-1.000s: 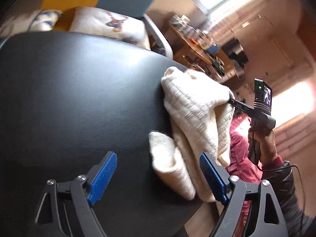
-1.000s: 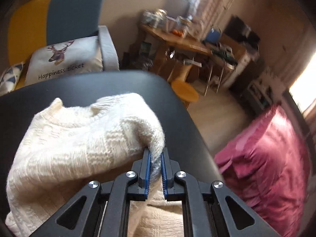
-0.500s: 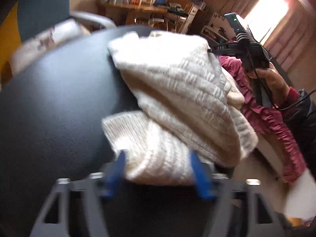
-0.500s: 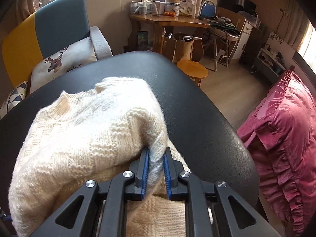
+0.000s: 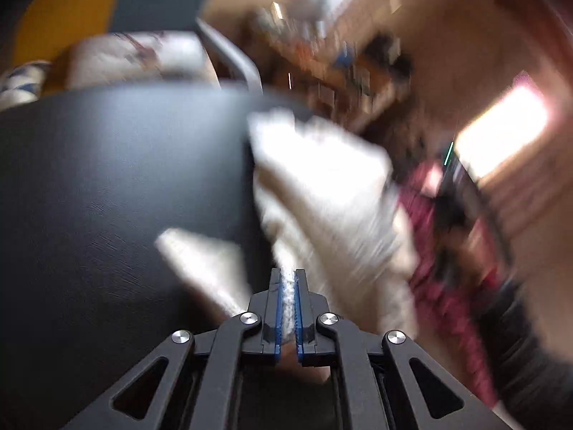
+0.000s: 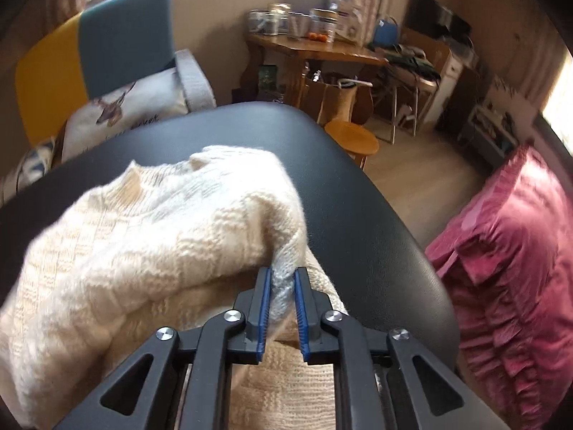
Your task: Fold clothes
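A cream knit sweater (image 6: 150, 236) lies bunched on the black table (image 6: 358, 222). My right gripper (image 6: 281, 279) is shut on a fold of the sweater at its right side, blue pads pinching the knit. In the blurred left wrist view the sweater (image 5: 322, 186) sits at the table's right edge, and my left gripper (image 5: 287, 286) is shut on a strip of it. The right gripper and the hand holding it (image 5: 462, 193) show blurred beyond the sweater.
A yellow and teal armchair (image 6: 107, 46) with a deer cushion (image 6: 125, 114) stands behind the table. A wooden stool (image 6: 352, 139), a cluttered desk (image 6: 315, 46) and a pink ruffled bedcover (image 6: 508, 251) lie to the right.
My left gripper was open, moved onto the sweater's near end and closed on it. The right gripper keeps its hold, its pads slightly wider apart on the fold.
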The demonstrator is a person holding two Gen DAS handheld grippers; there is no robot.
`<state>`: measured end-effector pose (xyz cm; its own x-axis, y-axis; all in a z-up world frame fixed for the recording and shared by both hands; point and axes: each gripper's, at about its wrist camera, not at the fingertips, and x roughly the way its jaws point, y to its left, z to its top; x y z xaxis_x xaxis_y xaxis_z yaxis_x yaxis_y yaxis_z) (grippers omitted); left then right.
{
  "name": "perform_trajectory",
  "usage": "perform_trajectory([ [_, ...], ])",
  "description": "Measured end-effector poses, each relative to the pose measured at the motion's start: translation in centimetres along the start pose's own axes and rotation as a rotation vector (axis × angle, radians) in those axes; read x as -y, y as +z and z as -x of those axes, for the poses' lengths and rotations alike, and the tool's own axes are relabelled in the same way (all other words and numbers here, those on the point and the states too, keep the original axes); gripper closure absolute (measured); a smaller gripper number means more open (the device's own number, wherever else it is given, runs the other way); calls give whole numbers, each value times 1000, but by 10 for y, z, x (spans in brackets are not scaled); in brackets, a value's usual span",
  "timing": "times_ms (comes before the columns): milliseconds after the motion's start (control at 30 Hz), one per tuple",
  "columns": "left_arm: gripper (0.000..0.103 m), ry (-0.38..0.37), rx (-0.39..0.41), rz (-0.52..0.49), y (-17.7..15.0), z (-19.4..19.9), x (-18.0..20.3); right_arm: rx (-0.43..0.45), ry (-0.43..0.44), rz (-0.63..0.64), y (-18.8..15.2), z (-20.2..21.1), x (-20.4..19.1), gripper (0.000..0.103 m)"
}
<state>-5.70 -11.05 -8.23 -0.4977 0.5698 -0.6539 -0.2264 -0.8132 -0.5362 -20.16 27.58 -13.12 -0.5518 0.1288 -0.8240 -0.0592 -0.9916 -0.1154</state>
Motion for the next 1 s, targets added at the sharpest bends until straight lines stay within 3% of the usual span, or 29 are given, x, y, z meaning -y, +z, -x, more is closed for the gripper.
perform_trajectory([
  [67, 98, 6, 107, 50, 5, 46, -11, 5, -1, 26, -2, 5, -12, 92],
  [200, 98, 124, 190, 94, -6, 105, -41, 2, -17, 13, -2, 5, -27, 92],
  [333, 98, 236, 169, 162, -36, 139, -82, -21, -9, -59, 0, 6, -27, 80],
  [500, 93, 346, 53, 250, -74, 134, -119, 66, 32, -49, -9, 55, -36, 79],
  [600, 82, 424, 71, 254, -81, 146, -129, 96, 196, 62, -30, 90, -64, 76],
  [733, 54, 504, 119, 162, -75, 159, -127, 53, 399, 257, -69, 115, -120, 76],
  [800, 47, 538, 106, 76, -74, 158, -124, 18, 475, 324, -89, 119, -147, 76],
  [900, 39, 564, 28, -58, -78, 149, -123, -15, 457, 457, -109, 112, -185, 75],
  [1000, 37, 576, -67, -160, -92, 129, -126, -49, 457, 483, -104, 96, -209, 75],
])
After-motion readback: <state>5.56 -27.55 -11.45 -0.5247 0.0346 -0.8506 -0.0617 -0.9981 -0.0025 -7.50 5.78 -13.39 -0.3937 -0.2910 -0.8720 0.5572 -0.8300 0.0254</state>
